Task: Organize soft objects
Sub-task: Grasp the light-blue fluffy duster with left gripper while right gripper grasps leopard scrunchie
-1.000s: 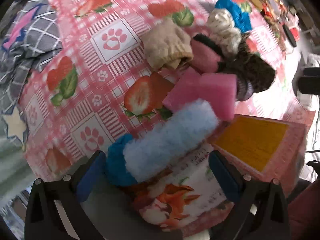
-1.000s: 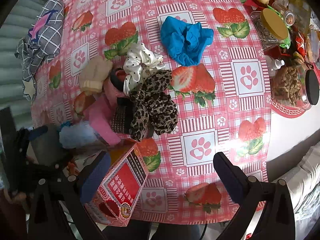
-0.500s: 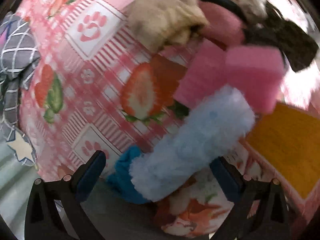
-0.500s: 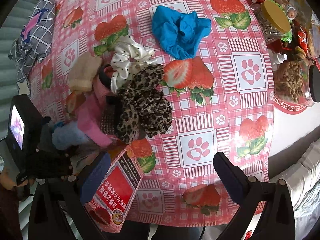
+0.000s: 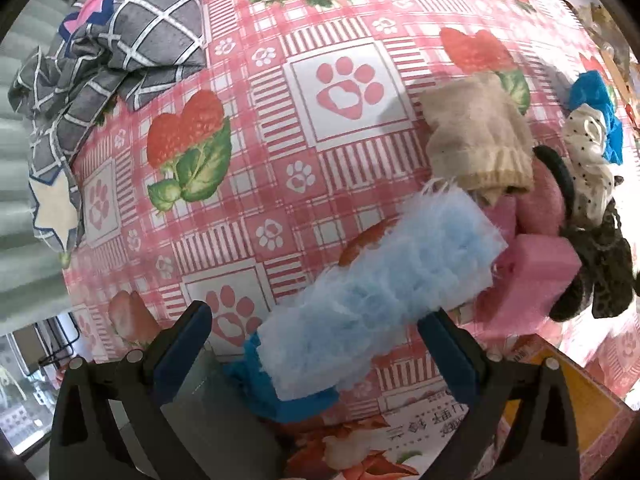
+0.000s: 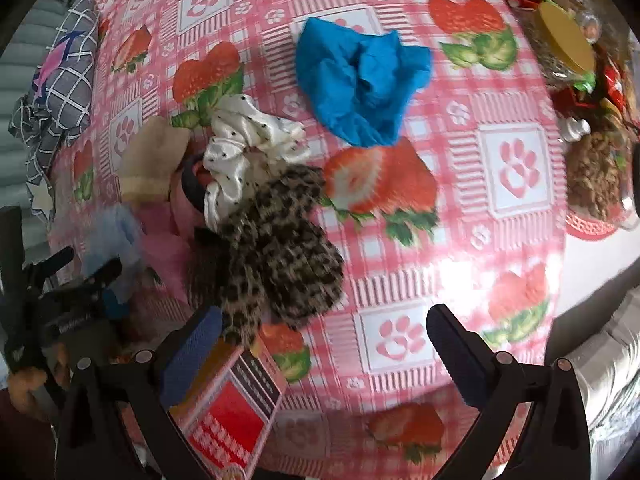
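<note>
A counter (image 6: 460, 184) covered in a pink checked cloth with strawberries and paw prints fills both views. A grey checked fabric (image 5: 120, 48) lies bunched at its far left edge. Near the middle sits a crumpled bright blue cloth (image 6: 360, 84), apart from a heap of soft things: a leopard-print scrunchie (image 6: 280, 256), touching a white dotted scrunchie (image 6: 244, 152), with a beige knitted mitten (image 5: 476, 136) beside them and a pink sponge (image 5: 532, 276) close by. A red and pink carton (image 6: 228, 412) rests at the near edge. The left tongs (image 5: 316, 328) are spread wide, with a fluffy pale blue roll (image 5: 380, 292) lying between the blue pads, its darker blue end nearest the camera; whether a pad touches it is unclear. The right tongs (image 6: 324, 328) are spread wide too, holding nothing, above the cloth next to the leopard-print scrunchie.
</note>
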Demonstrator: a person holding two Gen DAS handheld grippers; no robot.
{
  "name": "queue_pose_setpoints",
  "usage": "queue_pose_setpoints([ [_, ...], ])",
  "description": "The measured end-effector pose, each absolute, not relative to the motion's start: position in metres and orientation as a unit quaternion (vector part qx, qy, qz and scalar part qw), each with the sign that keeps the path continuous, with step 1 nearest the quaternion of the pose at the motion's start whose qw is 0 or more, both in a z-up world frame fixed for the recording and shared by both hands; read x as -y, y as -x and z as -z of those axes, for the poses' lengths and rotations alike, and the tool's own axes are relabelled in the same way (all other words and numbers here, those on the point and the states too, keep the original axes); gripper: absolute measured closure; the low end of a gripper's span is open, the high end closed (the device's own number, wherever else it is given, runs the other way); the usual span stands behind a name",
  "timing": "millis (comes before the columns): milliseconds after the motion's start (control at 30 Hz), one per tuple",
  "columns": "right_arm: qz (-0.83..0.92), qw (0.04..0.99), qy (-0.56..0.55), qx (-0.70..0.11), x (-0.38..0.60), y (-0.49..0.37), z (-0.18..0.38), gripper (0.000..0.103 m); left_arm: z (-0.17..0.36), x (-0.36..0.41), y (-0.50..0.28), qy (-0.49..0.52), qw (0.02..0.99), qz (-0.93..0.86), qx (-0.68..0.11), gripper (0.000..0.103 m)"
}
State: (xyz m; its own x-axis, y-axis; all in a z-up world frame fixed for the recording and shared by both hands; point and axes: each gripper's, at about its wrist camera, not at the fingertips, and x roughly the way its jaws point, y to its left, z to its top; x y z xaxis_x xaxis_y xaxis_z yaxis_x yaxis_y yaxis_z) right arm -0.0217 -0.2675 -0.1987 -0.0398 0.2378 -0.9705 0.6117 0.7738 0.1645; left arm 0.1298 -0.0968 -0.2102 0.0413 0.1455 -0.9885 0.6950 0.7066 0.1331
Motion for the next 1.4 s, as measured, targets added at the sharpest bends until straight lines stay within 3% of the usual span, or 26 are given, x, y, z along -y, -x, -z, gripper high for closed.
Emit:
queue_pose_setpoints([
  [133,0.137,0.629,-0.293,-0.707,0.261,0.008,0.217,0.0,0.214,0.098,-0.13,-0.312,0.639,0.212,-0.67,0.0],
  [233,0.136,0.619,-0.297,-0.714,0.261,0.003,0.235,0.0,0.227,0.104,-0.115,-0.32,0.628,0.215,-0.676,0.015],
  [300,0.135,0.619,-0.304,-0.712,0.261,0.003,0.24,0.014,0.236,0.109,-0.1,-0.327,0.62,0.215,-0.68,0.028],
  [367,0.119,0.617,-0.316,-0.711,0.261,0.003,0.244,0.032,0.24,0.113,-0.087,-0.334,0.61,0.213,-0.687,0.049],
  [400,0.113,0.615,-0.325,-0.709,0.261,0.004,0.245,0.038,0.242,0.114,-0.083,-0.333,0.609,0.209,-0.689,0.054],
  [433,0.107,0.613,-0.339,-0.706,0.263,0.007,0.245,0.051,0.246,0.115,-0.079,-0.327,0.61,0.207,-0.691,0.063],
  [467,0.103,0.611,-0.35,-0.703,0.261,0.007,0.246,0.06,0.244,0.113,-0.079,-0.317,0.613,0.205,-0.694,0.066],
  [533,0.103,0.611,-0.359,-0.698,0.263,0.011,0.242,0.067,0.236,0.102,-0.082,-0.292,0.628,0.199,-0.693,0.07],
  [967,0.085,0.635,-0.412,-0.648,0.285,0.045,0.194,0.072,0.151,0.07,-0.092,-0.227,0.713,0.21,-0.629,0.07],
  [1200,0.089,0.66,-0.395,-0.633,0.296,0.067,0.161,0.072,0.058,0.096,-0.057,-0.226,0.72,0.242,-0.61,0.07],
  [1400,0.104,0.674,-0.385,-0.621,0.302,0.077,0.146,0.072,0.029,0.13,-0.028,-0.23,0.717,0.287,-0.592,0.07],
])
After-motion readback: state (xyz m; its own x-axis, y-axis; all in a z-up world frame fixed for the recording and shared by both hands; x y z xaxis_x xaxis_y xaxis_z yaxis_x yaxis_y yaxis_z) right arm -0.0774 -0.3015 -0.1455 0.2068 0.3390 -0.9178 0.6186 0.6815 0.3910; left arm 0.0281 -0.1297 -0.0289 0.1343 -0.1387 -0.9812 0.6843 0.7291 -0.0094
